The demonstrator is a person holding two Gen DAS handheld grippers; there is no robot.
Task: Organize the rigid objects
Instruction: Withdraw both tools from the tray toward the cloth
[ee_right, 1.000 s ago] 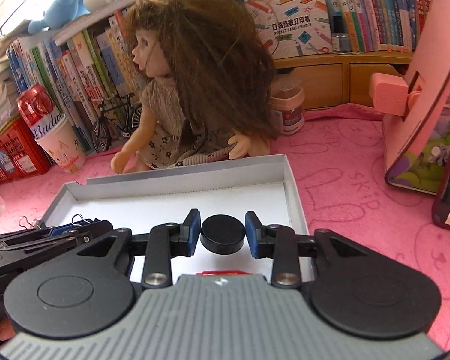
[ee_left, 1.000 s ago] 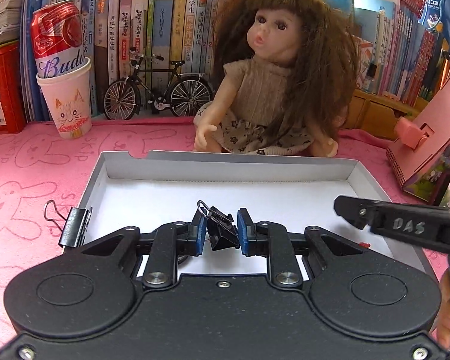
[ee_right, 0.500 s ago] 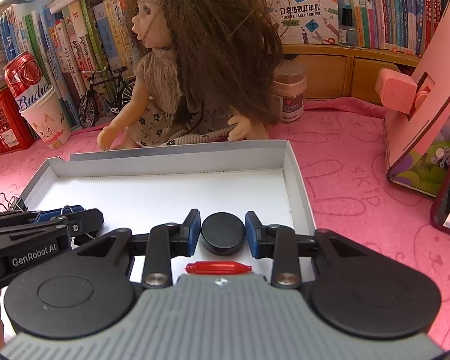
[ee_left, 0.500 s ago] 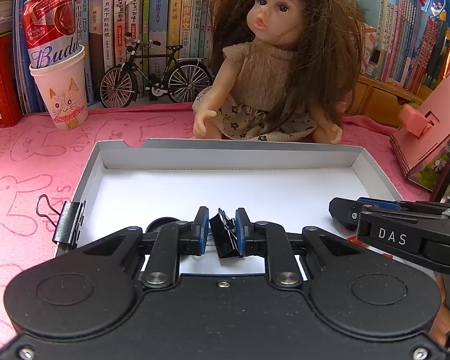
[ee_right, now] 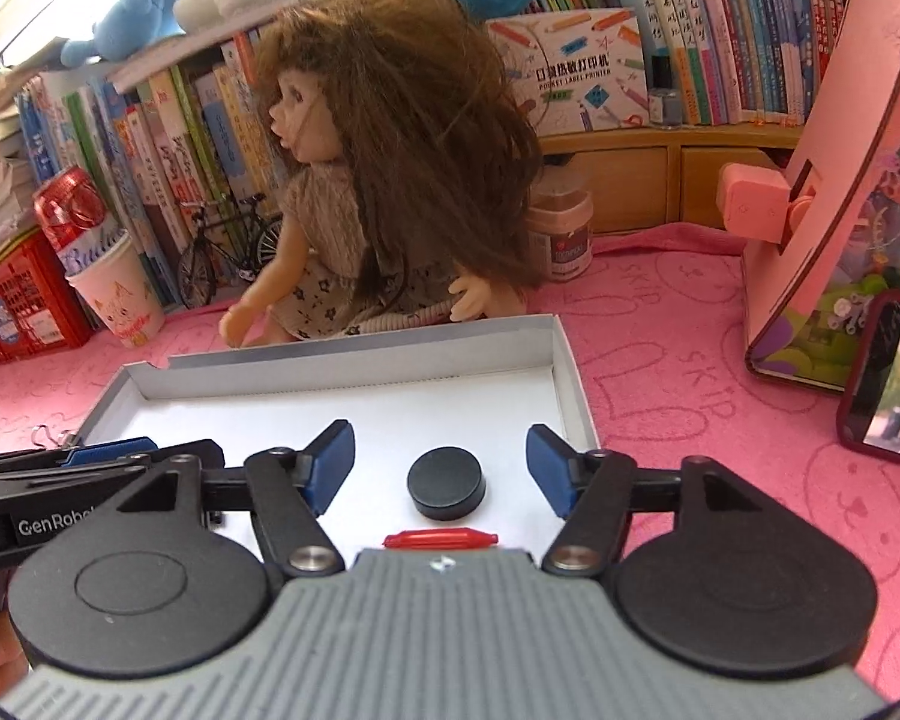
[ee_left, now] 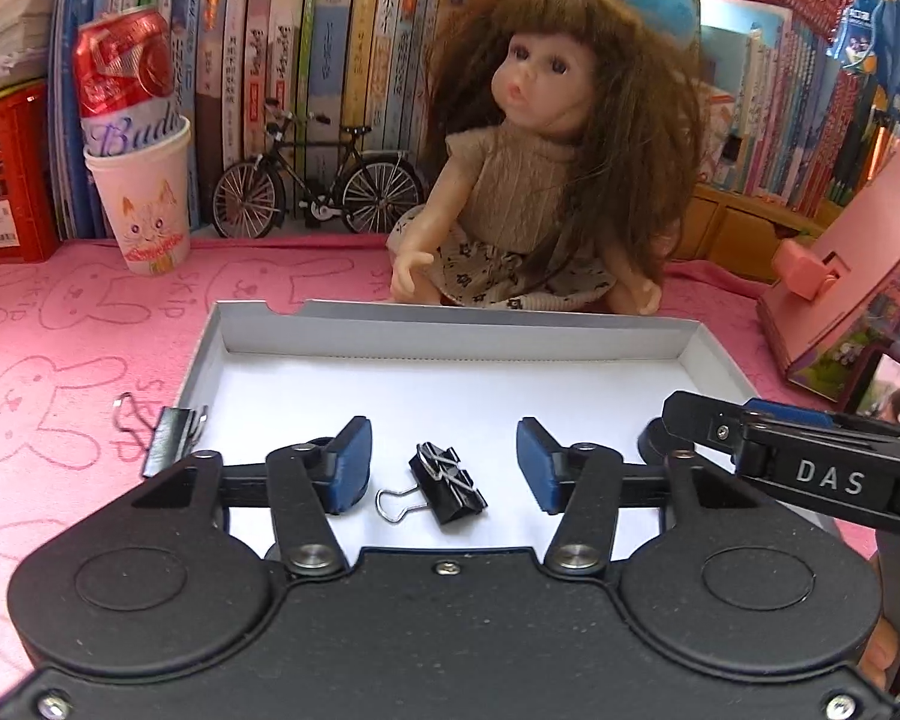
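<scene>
On the pink bunny-print tabletop (ee_left: 60, 324), your shallow white cardboard tray (ee_left: 450, 336) holds both pieces. Right gripper (ee_right: 441, 468) jaws are opening around the stiff, smooth black round puck (ee_right: 446, 482); left gripper (ee_left: 444, 465) jaws are opening around the light black metal binder clip (ee_left: 448, 482). Grab its body, not the wire loops.
</scene>
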